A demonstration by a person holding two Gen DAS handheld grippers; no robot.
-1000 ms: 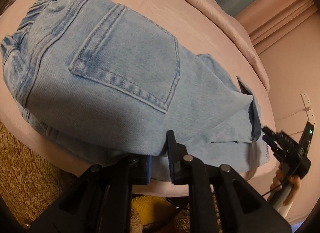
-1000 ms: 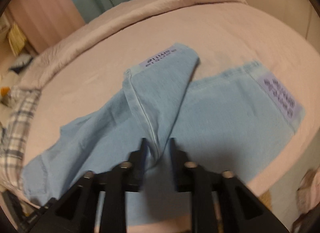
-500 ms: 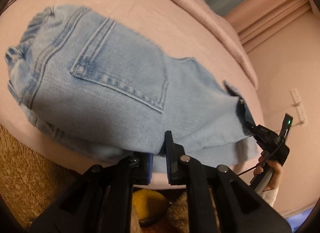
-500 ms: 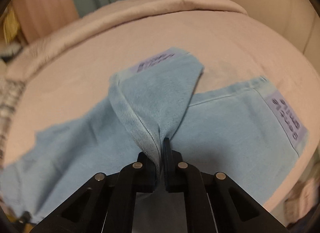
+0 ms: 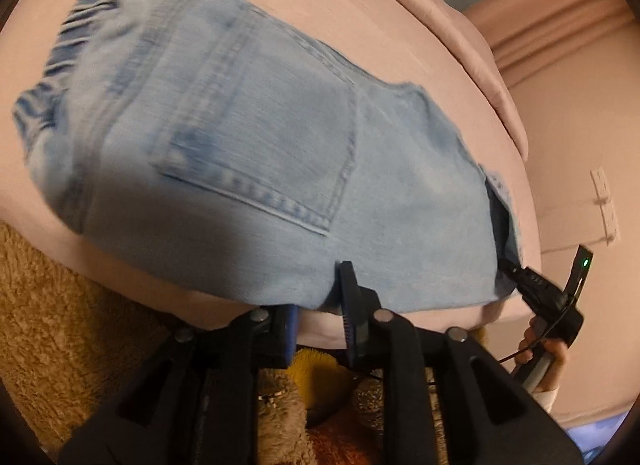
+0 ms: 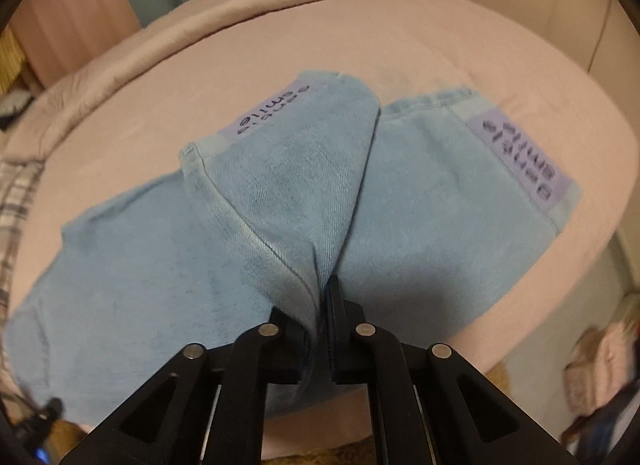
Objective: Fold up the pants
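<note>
Light-blue denim pants (image 5: 280, 169) spread on pink bed sheet (image 5: 400, 17), back pocket up, waistband far left. R gripper (image 6: 322, 305) fingers pinched tight on raised leg fold. L gripper (image 5: 318, 305) fingers narrow gap at near hem edge; grip on cloth — can't tell.

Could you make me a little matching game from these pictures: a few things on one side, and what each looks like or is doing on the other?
Things:
1. right tool
2. left tool
3. labels
4. bed

States:
A. pink, under the jeans
B. open at the jeans' near edge
C. lilac with dark lettering, at the leg ends
D. shut on a raised fold of denim

Pairs: 1-D, 2-B, 3-C, 4-A
</note>
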